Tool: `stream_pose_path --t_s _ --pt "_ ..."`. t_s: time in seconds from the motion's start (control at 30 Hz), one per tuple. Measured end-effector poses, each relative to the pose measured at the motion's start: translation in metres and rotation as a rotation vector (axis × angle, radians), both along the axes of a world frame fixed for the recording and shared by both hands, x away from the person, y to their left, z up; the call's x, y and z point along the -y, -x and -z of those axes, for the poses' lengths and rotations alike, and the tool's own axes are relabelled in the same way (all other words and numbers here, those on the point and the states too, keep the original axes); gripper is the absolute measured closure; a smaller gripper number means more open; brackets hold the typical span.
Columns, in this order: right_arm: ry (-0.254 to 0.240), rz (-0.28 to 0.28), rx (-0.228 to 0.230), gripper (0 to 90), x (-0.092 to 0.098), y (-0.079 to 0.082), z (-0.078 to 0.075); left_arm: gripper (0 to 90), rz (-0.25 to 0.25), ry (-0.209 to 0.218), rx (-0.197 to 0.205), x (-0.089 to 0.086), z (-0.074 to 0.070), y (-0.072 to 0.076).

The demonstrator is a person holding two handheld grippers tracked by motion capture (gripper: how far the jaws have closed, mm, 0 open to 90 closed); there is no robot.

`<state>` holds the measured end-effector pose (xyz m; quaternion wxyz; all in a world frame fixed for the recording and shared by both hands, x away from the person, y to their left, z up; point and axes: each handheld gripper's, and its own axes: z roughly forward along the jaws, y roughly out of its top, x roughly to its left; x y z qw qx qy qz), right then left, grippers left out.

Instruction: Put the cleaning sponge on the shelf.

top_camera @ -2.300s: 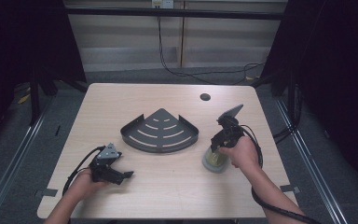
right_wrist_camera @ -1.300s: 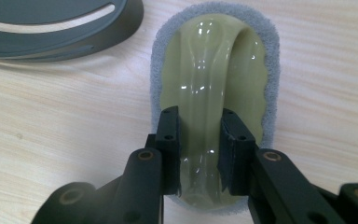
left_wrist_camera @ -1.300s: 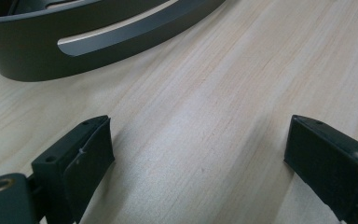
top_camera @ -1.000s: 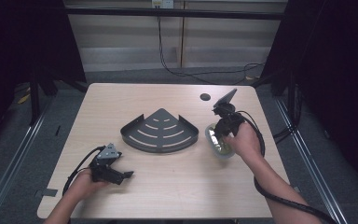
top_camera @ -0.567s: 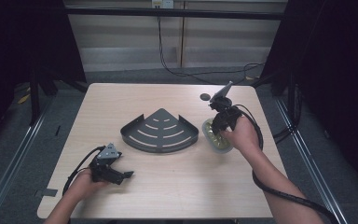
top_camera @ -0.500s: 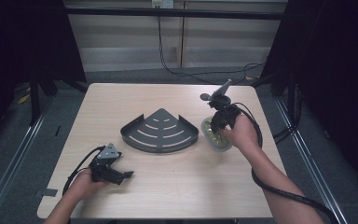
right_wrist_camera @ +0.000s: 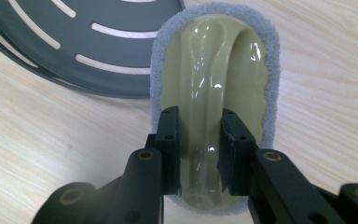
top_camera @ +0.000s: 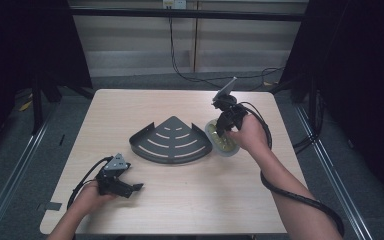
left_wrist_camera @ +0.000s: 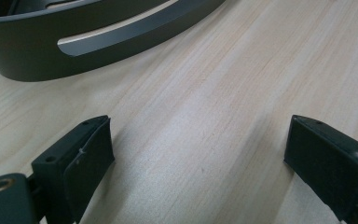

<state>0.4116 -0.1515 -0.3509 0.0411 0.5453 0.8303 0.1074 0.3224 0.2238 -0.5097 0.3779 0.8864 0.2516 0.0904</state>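
While the high view looks down on the wooden table [top_camera: 180,200], the right gripper [top_camera: 223,122] carries a scrubbing pad [top_camera: 220,142] just beside the dark corner shelf [top_camera: 172,141], and the left gripper [top_camera: 122,186] rests idle near the front edge. From the left gripper view, its jaws stand wide apart over bare wood (nothing between them). From the right gripper view, the jaws pinch the pad's olive handle ridge [right_wrist_camera: 205,107], the natural grip for lifting it toward the shelf.

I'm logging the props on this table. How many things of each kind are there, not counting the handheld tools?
Dark grey slotted corner tray: 1
Scrubbing pad with an olive-green handle, gripped by the right claw: 1
Small dark round disc on the far part of the table: 1
Total: 3
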Motion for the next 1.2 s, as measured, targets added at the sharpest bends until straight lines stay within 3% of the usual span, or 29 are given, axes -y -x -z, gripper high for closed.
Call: stream_pose_path --t_s 0.57,0.87,1.2 --pt "-0.012 -0.066 0.012 72.7 -0.022 -0.017 0.002 7.4 0.002 0.001 -0.001 0.000 0.000 0.000" --pt "-0.035 -0.096 0.051 72.7 -0.034 -0.025 -0.007 7.4 0.002 0.001 -0.001 0.000 0.000 0.000" --pt "-0.039 -0.115 0.053 72.6 -0.045 -0.034 0.001 7.4 0.002 0.001 -0.001 0.000 0.000 0.000"
